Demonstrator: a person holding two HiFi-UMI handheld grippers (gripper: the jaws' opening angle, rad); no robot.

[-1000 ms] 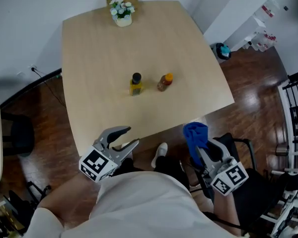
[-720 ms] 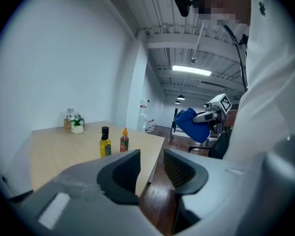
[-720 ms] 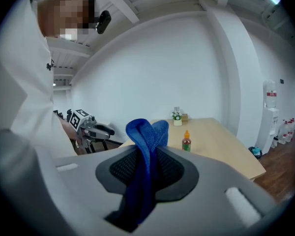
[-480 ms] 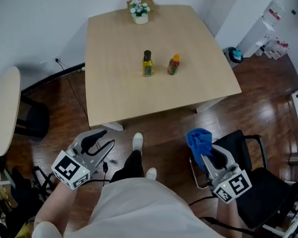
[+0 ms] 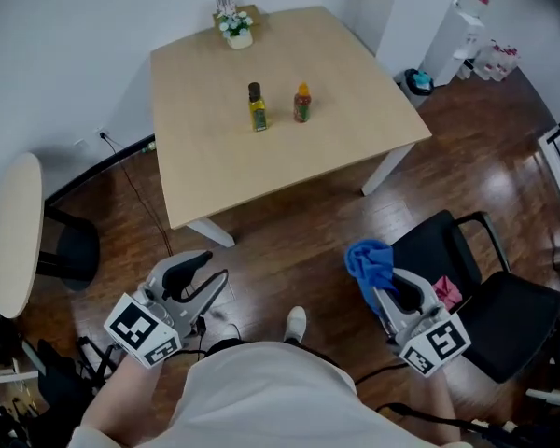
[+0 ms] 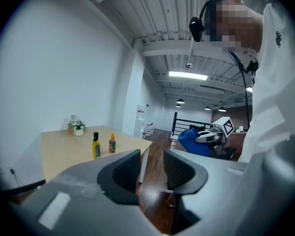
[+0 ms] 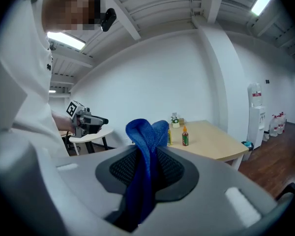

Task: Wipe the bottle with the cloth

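My right gripper is pinching the blue cloth, which pokes up out of the jaws. My left gripper has its jaws spread, empty. The black-capped yellow bottle stands on the table, well apart from both grippers (an orange-capped bottle is just beside it).

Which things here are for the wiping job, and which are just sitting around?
For the job:
- blue cloth, clamped in the right gripper
- left gripper, open and empty
- oil bottle and sauce bottle on the table; I can't tell which one gets wiped

Just sitting around:
- flower pot
- black chair
- round side table
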